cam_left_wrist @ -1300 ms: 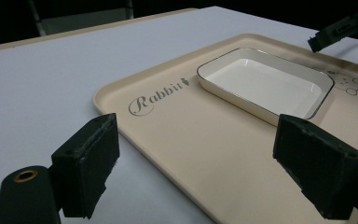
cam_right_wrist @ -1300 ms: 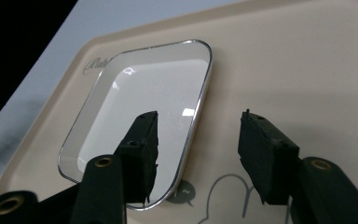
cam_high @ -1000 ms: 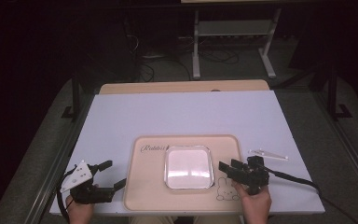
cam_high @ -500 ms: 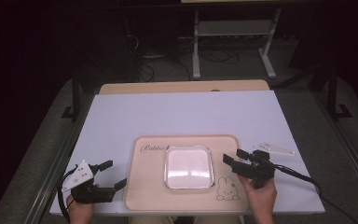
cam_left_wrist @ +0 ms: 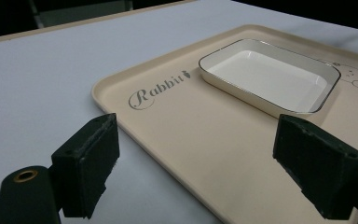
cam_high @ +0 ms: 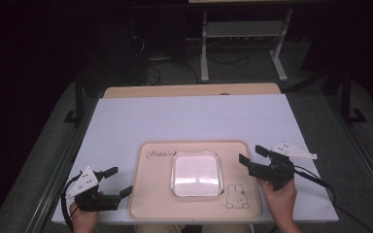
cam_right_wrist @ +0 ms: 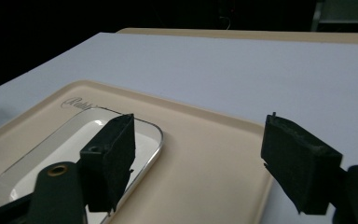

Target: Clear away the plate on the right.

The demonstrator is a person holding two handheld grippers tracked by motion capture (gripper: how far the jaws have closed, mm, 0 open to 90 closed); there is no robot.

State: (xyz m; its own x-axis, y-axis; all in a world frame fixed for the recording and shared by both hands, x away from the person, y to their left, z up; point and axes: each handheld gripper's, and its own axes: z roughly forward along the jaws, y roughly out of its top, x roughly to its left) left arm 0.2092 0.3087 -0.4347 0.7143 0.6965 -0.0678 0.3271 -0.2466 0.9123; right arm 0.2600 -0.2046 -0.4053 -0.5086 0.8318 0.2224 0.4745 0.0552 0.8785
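— Right, where's the dish point(cam_high: 196, 173) sitting?

— Centre of the tray point(cam_high: 145, 204), flat, hollow side up. Landmark for everything here is that tray. I'm the right gripper point(cam_high: 252, 159); my jaws are spread wide with nothing between them, hovering over the tray's right rim.

— Which way is the dish from you?

— Ahead and to my left, near but not touching; in the right gripper view its rounded corner sits behind my left jaw.

— Long axis?

— Barely has one: near square, sides parallel to the tray's sides. It points nowhere in particular.

— And the other one?

— Left gripper point(cam_high: 118, 181), jaws also apart and empty, at the tray's near-left corner. I judge myself the nearer, so the reach looks like mine.
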